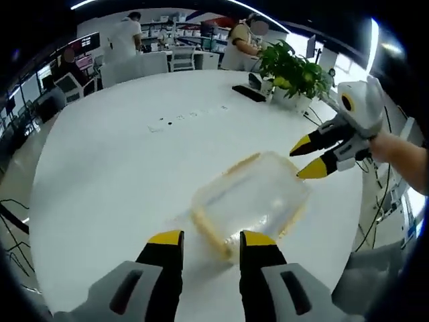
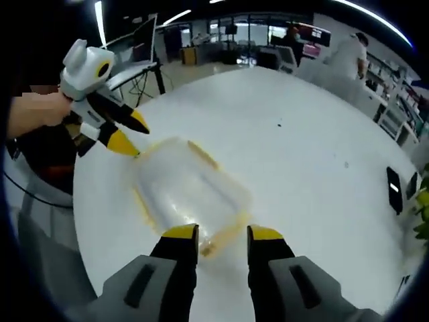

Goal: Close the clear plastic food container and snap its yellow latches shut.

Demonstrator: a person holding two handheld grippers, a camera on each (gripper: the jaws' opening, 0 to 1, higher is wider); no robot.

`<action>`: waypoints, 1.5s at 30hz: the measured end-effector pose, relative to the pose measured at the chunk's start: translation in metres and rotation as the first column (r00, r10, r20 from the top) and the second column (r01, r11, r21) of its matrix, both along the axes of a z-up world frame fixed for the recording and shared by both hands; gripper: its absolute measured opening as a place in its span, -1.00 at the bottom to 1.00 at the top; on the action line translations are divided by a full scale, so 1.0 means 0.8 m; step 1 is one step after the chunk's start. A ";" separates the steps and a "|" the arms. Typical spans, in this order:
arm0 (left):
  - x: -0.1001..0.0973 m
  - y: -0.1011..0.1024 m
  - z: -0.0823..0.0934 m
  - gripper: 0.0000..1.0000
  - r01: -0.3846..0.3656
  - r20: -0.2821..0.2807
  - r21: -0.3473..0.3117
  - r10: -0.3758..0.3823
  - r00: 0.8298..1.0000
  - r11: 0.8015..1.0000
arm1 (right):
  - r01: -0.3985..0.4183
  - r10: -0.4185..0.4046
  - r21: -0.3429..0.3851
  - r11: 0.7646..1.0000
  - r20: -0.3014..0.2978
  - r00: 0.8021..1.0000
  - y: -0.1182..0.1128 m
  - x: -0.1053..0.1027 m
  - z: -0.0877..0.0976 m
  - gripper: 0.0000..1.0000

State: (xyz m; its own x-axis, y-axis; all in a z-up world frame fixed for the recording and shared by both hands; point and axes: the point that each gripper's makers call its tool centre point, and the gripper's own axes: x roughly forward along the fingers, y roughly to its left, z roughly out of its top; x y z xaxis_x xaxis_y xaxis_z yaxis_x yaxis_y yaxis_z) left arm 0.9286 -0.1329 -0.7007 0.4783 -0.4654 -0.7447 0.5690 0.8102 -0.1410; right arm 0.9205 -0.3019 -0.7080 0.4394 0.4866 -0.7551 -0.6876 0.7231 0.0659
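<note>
Left gripper (image 1: pixel 211 243) sits at the near short end of the clear plastic food container (image 1: pixel 251 201) – fingers parted, nothing between them, the container's near yellow edge just ahead of the tips. In the right gripper view the right gripper (image 2: pixel 222 236) does the same from the opposite end: fingers apart, empty, tips just short of the container (image 2: pixel 188 191). So the container lies between the two grippers, its long axis running roughly from one to the other, and each gripper faces one short end. Both look about equally near; I cannot tell whether either touches it.

Container: clear, rounded-rectangle, lid appears to be seated on top, yellow trim along the rim – latches (image 2: pixel 213 245) look like the yellow strips at the edges, whether snapped down or loose is too blurred to say. Inside looks empty, though motion blur hides detail.

It rests on the white round desk (image 1: pixel 120 168), close to the desk edge nearest the person, well away from the far side. Farther off, near the far edge: a dark flat object (image 1: pixel 249 92) and a potted plant (image 1: pixel 293 70). Beyond the desk, an office with people standing.

Judgement: next move likely presses the end latches down, one per gripper.
</note>
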 end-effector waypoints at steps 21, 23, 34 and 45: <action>-0.013 -0.017 -0.016 -0.55 -0.128 -0.059 -0.108 0.123 0.991 0.986 | 0.229 -0.215 0.217 0.949 -0.085 0.973 0.002 -0.007 -0.010 -0.54; -0.014 -0.017 -0.018 -0.55 -0.132 -0.061 -0.108 0.126 0.990 0.985 | 0.232 -0.218 0.223 0.947 -0.086 0.972 0.003 -0.008 -0.010 -0.53; -0.010 -0.019 -0.021 -0.59 -0.173 -0.078 -0.141 0.164 0.983 0.975 | 0.276 -0.255 0.268 0.923 -0.111 0.960 0.002 -0.005 -0.012 -0.51; -0.007 -0.017 -0.023 -0.59 -0.234 -0.095 -0.162 0.221 0.971 0.959 | 0.358 -0.321 0.329 0.874 -0.163 0.933 0.003 -0.003 -0.014 -0.51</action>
State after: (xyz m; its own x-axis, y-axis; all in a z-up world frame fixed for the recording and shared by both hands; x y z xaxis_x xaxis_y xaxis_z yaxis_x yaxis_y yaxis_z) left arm 0.9230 -0.1467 -0.7192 0.5322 -0.4744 -0.7012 0.3551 0.8770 -0.3238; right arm 0.9183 -0.2996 -0.7193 0.5565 0.5599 -0.6139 -0.3805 0.8286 0.4108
